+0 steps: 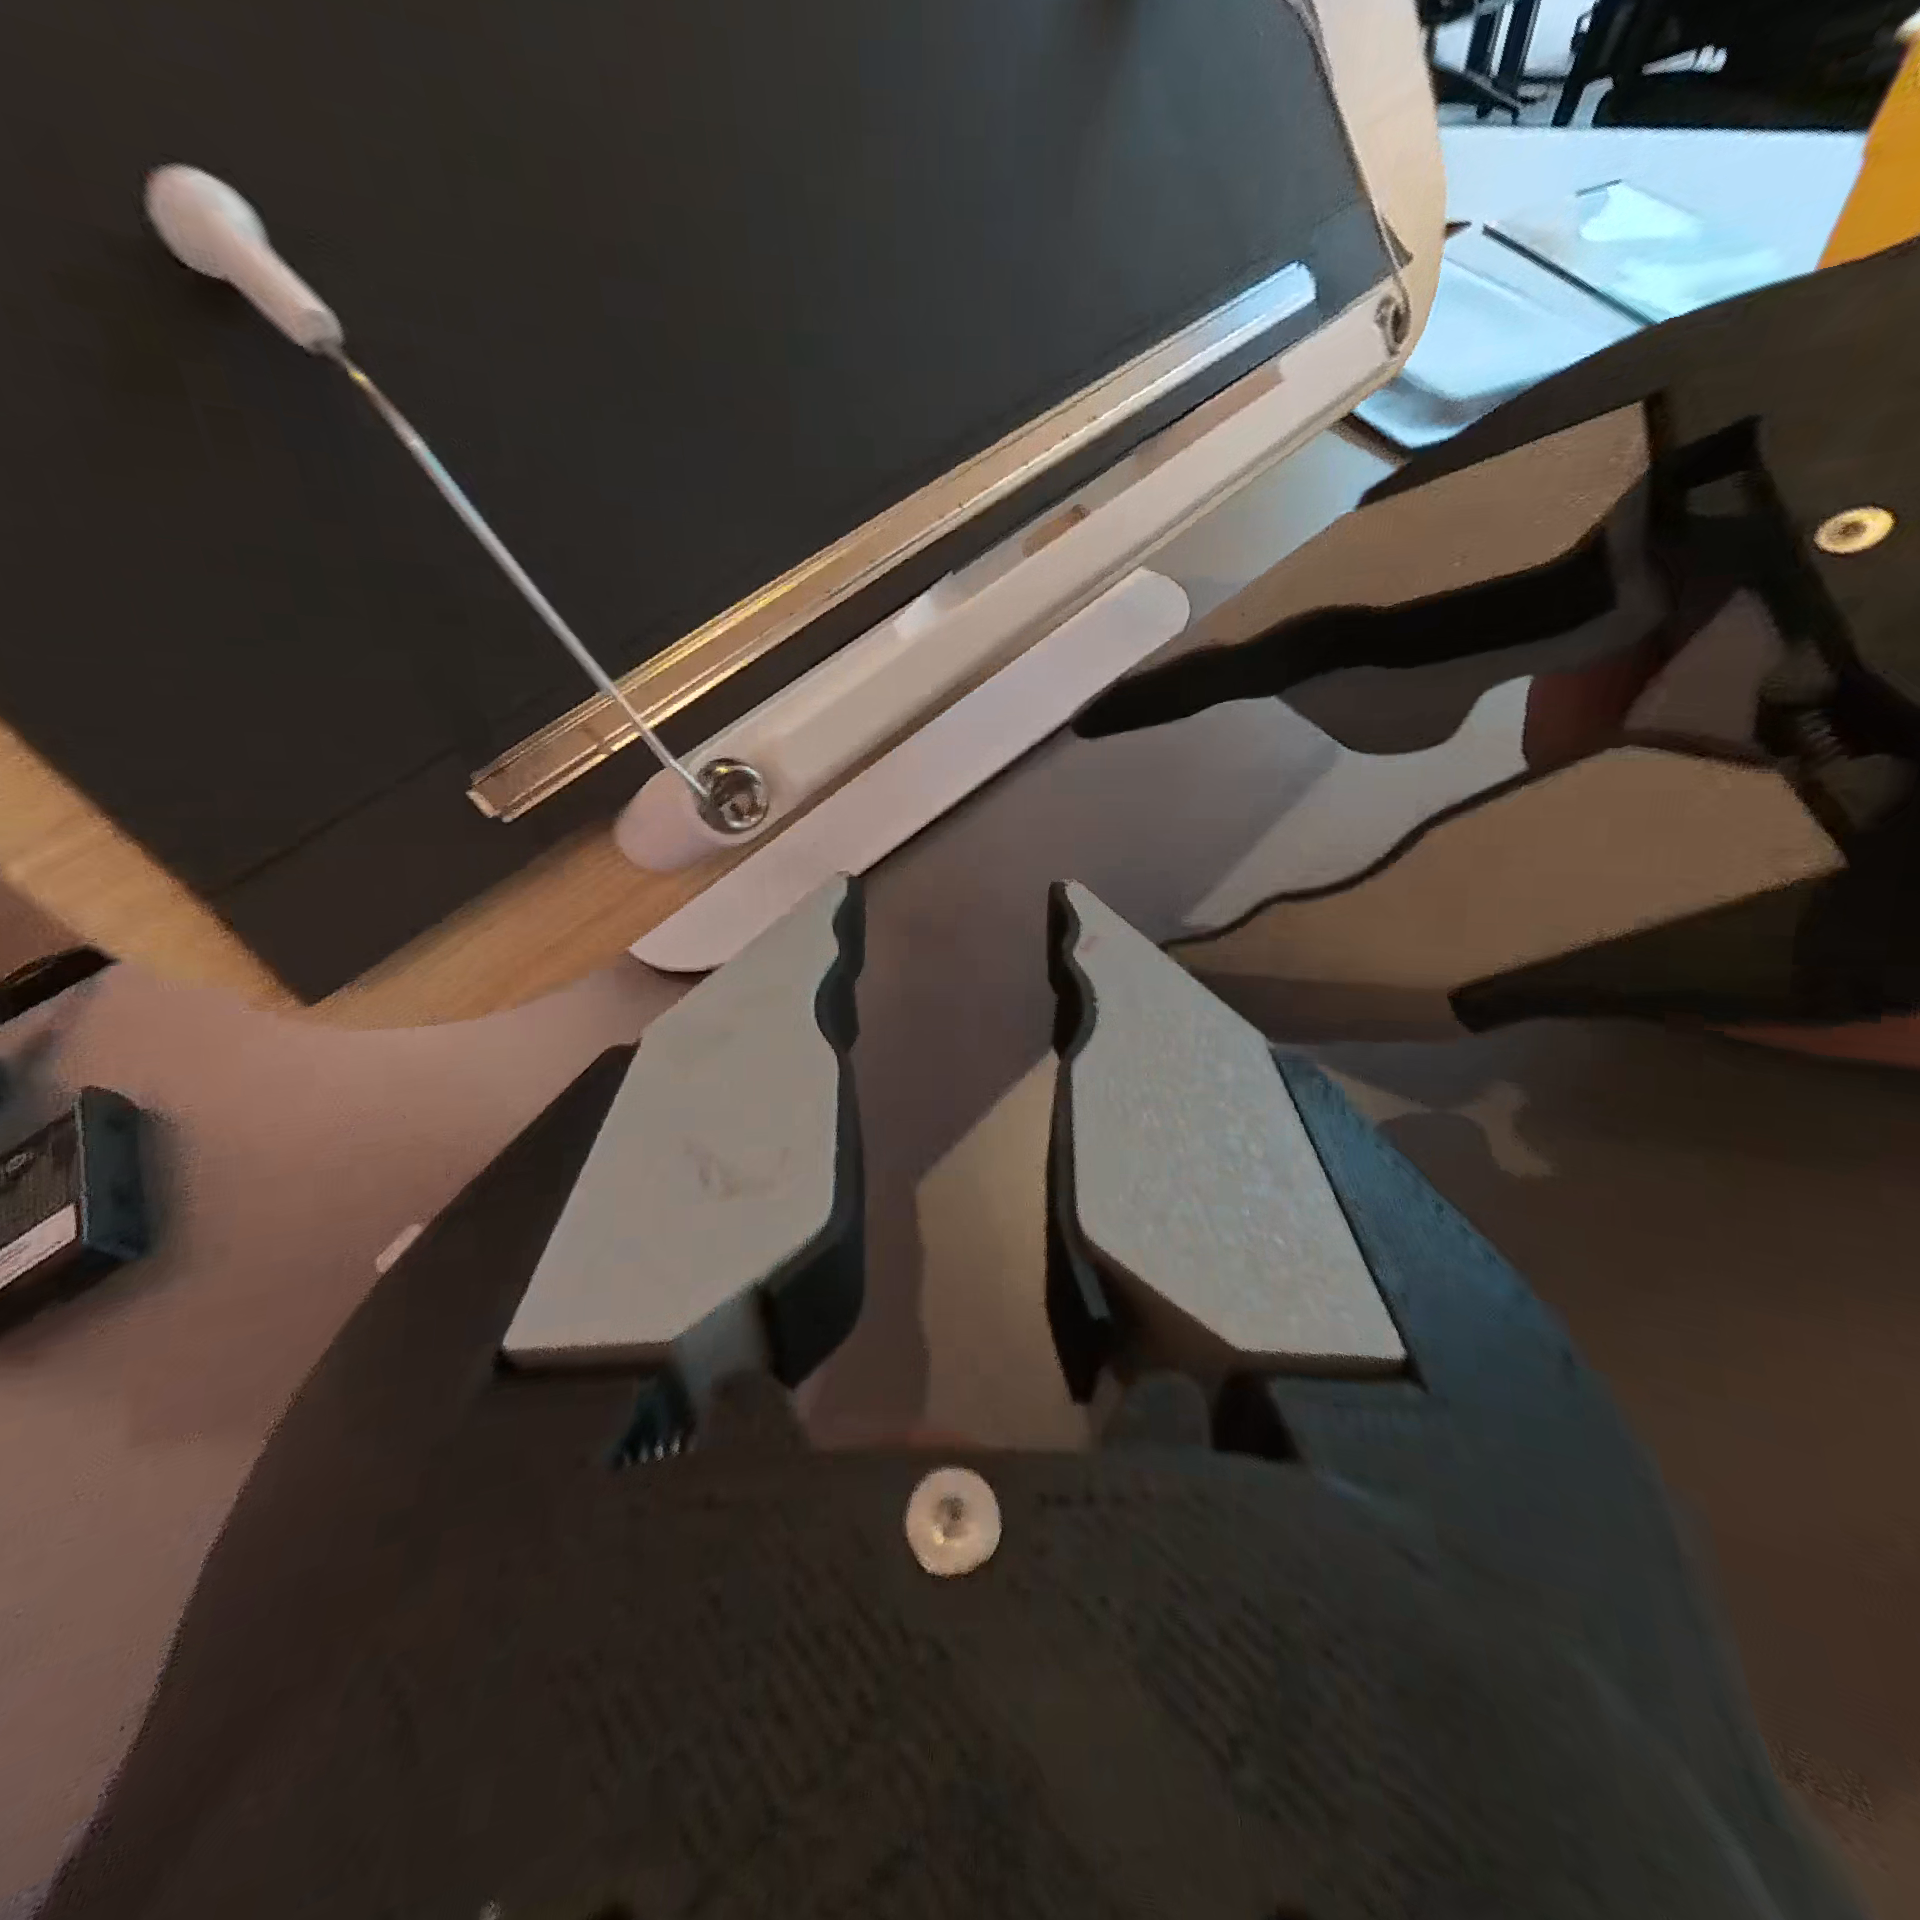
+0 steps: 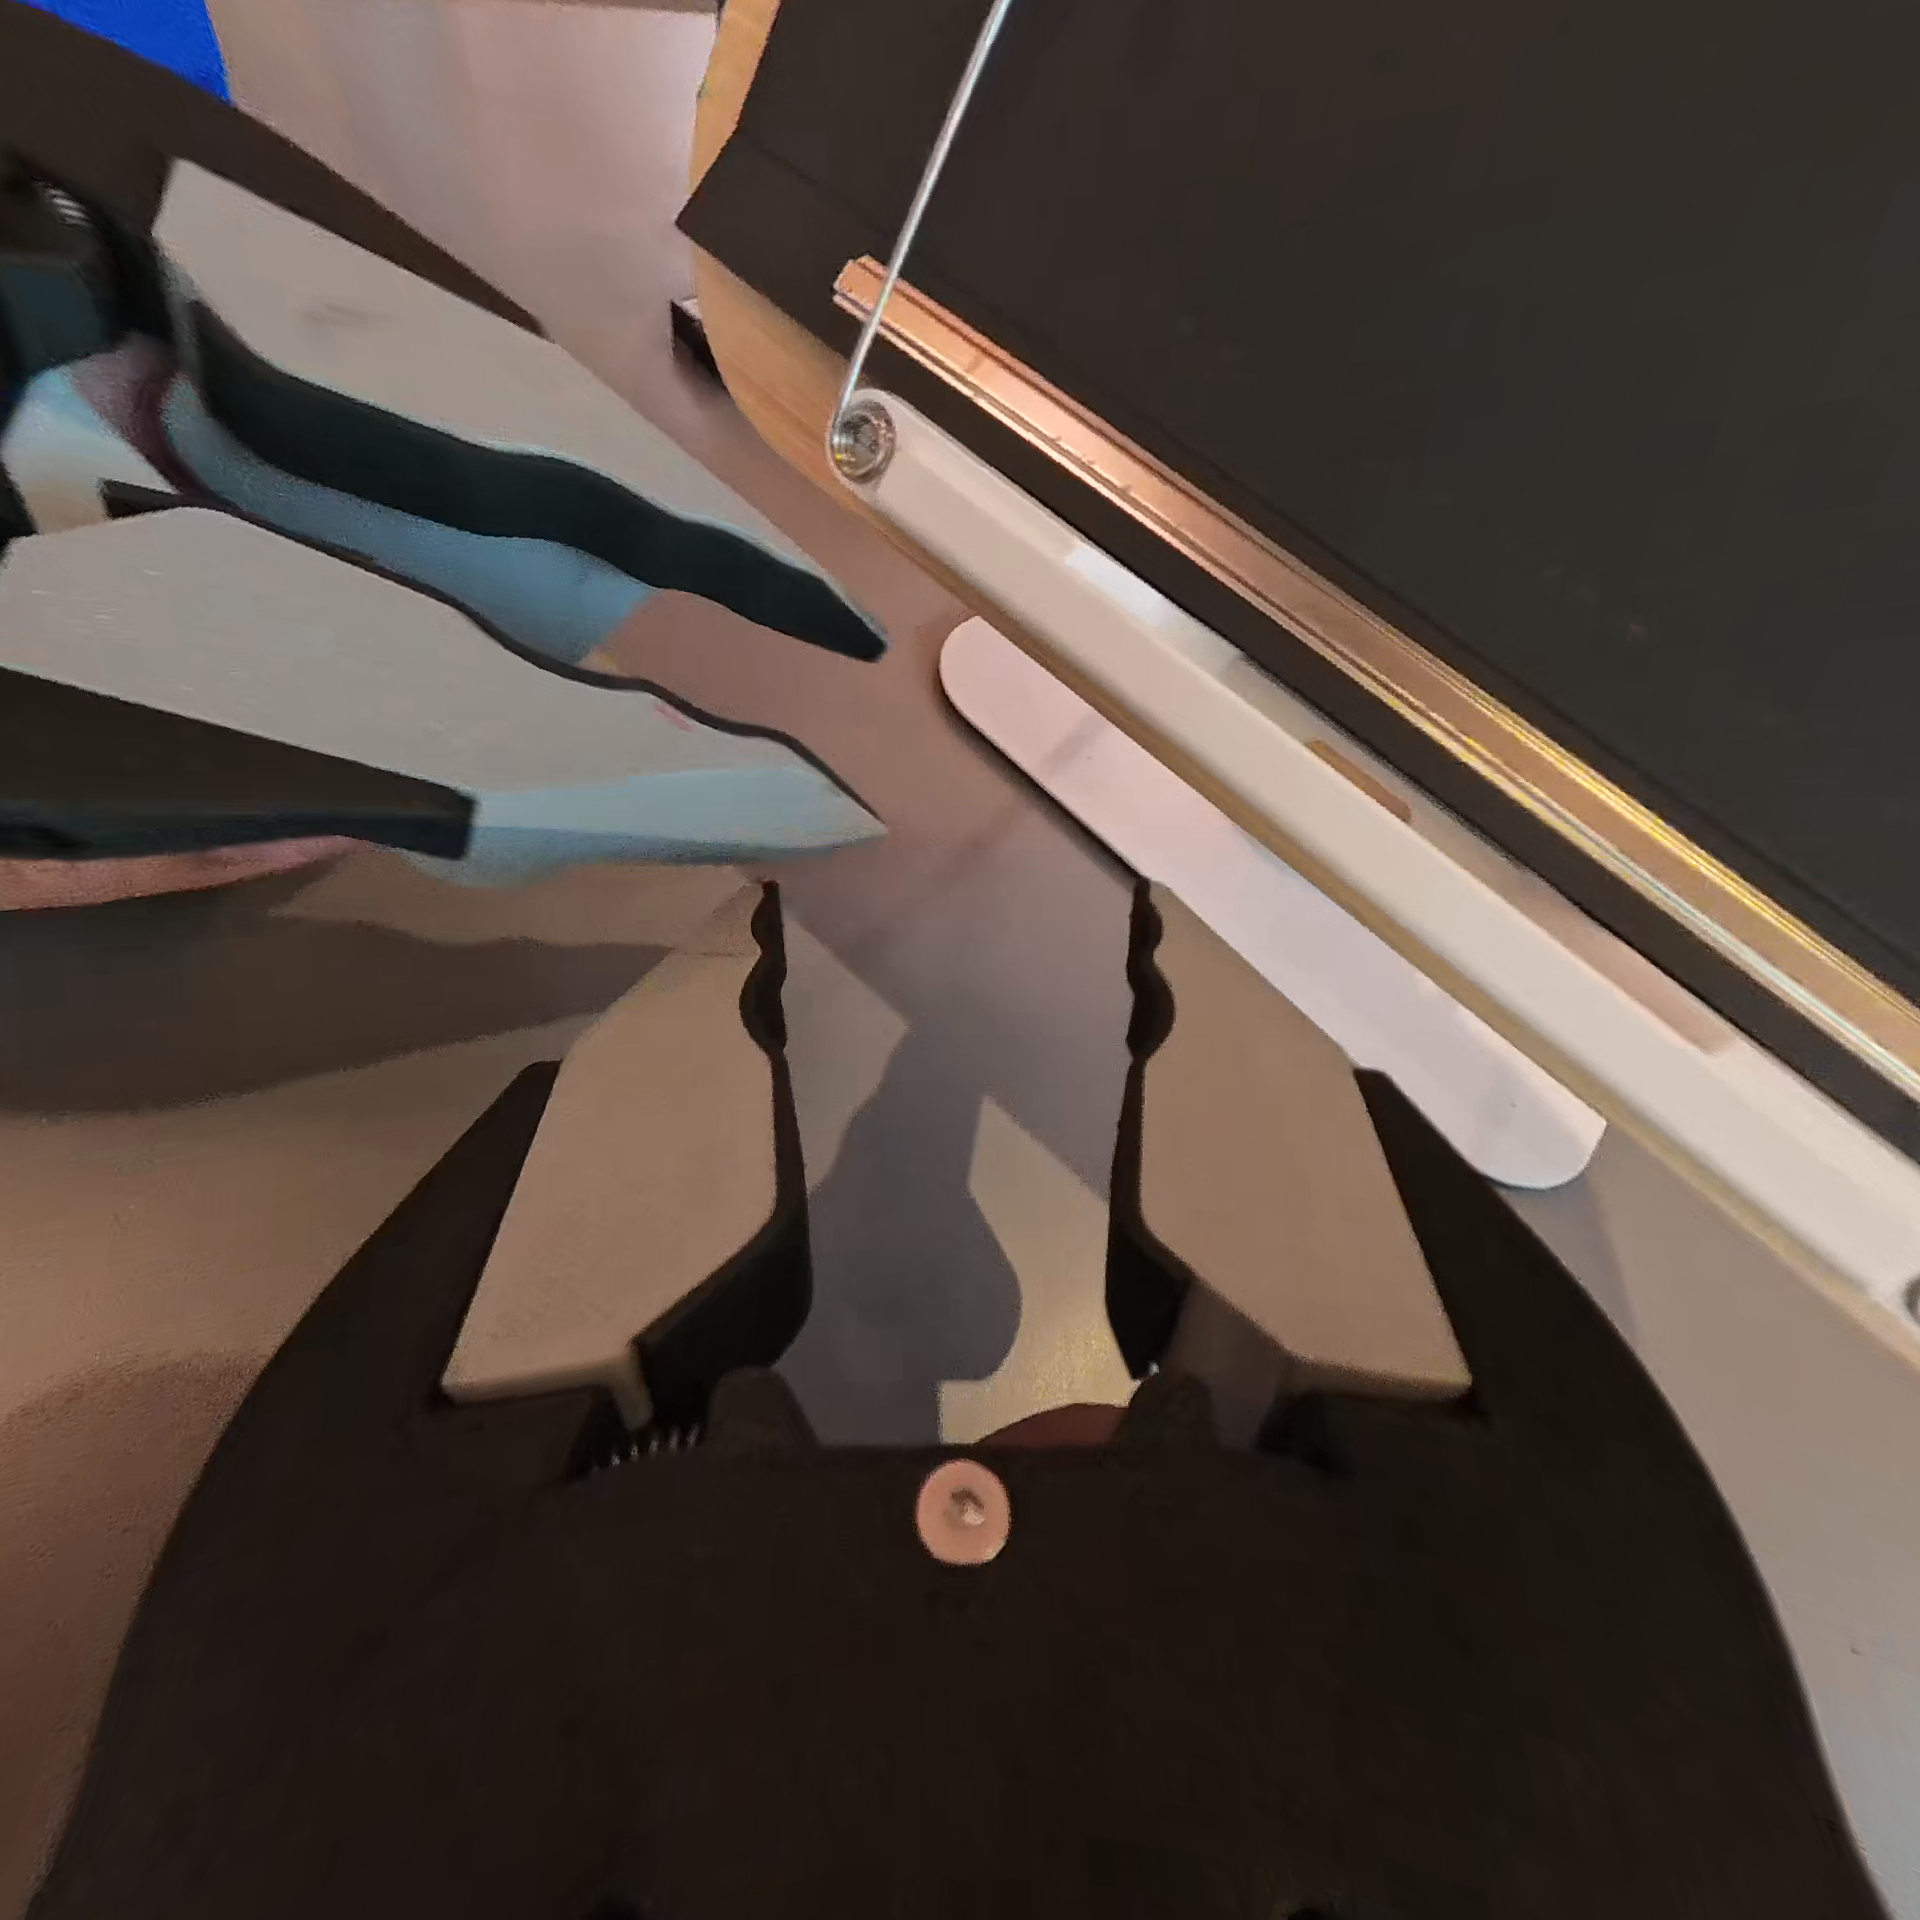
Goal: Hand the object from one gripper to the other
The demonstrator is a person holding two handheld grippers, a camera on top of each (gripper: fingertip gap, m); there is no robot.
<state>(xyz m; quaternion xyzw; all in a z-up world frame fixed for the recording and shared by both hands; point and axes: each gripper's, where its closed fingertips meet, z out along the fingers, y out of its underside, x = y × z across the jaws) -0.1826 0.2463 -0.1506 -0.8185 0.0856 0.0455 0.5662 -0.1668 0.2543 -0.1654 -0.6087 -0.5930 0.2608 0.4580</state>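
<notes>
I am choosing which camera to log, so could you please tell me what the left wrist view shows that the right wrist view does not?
Only the left wrist view shows the cutter's white handle, a small black box at the table's left, and clear trays behind. Only the right wrist view shows a blue patch in the upper left corner. Both show the wire, its screw, the white bar, and both tools open and empty: left, right.
</notes>
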